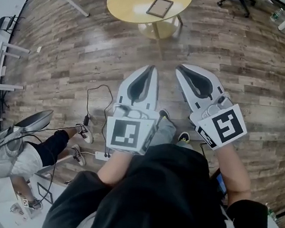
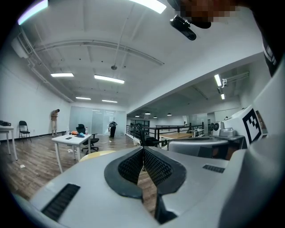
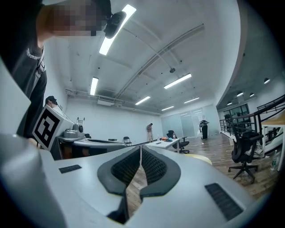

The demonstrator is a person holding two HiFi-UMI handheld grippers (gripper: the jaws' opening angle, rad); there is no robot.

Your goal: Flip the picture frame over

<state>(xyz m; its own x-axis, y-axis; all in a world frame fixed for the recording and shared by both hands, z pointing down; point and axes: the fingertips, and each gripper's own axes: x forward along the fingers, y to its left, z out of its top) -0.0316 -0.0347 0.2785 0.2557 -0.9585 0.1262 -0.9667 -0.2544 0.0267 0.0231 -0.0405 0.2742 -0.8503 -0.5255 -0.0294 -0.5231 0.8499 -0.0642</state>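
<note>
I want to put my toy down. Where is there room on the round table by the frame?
The table is bare left of the frame, out to its rim; a narrower strip lies on the frame's right. The floor in front of the table is bare too. Crowded: cables and a seated person, lower left.

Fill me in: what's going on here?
A person stands on the wood floor with a two-jaw gripper in each hand, some way short of the round yellow table. The picture frame lies flat on that table, untouched. The left gripper and the right gripper both point toward the table, jaws shut on nothing. The flip has not begun.
</note>
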